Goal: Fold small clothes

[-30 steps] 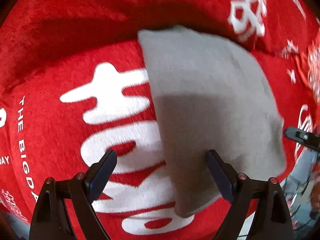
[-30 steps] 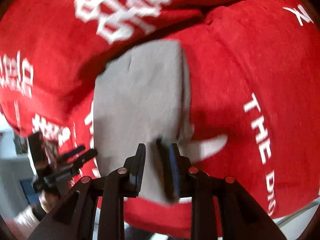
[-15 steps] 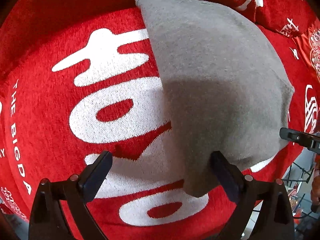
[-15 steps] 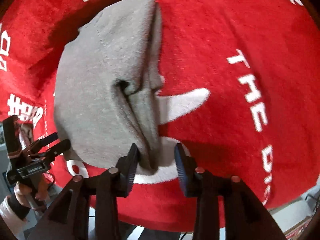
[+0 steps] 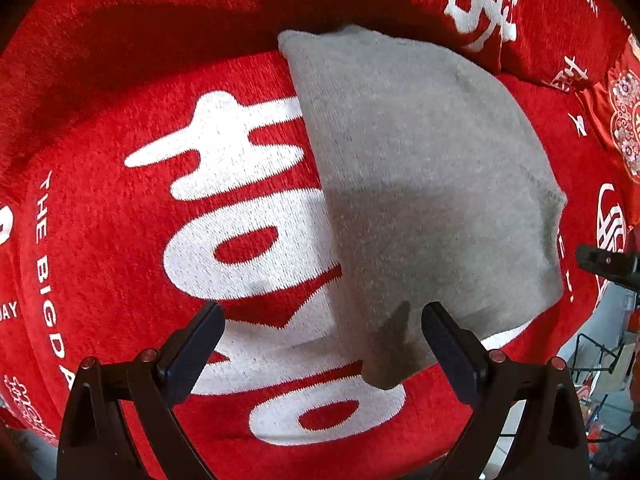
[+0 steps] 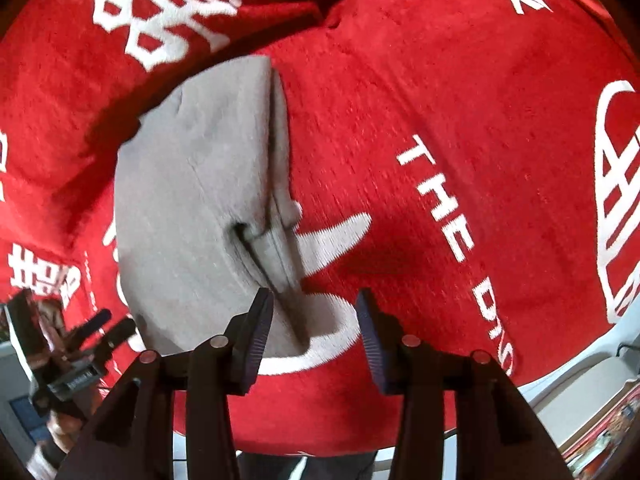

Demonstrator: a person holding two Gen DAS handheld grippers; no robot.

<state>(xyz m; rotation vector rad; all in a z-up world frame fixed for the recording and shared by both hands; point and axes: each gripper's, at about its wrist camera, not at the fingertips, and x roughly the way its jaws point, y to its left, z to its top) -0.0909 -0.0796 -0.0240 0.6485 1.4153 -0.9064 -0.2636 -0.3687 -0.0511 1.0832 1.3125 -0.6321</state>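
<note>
A small grey knit garment [image 5: 420, 200] lies folded on a red blanket [image 5: 100, 240] with white lettering. In the left wrist view my left gripper [image 5: 320, 336] is open and empty, its right finger at the garment's near edge. In the right wrist view the same garment [image 6: 192, 208] shows stacked layers along its right edge. My right gripper [image 6: 314, 324] is open, with the garment's near corner lying just ahead between its fingers, not held.
The red blanket covers a cushioned surface with a raised back fold [image 6: 200, 12]. The other gripper shows at the left edge of the right wrist view [image 6: 80, 344]. A grey floor and clutter lie past the blanket's edge [image 5: 600, 360].
My right gripper opened and let go of the garment's edge, then drew back a little. The garment now lies flat. My left gripper stayed open and shifted slightly.
</note>
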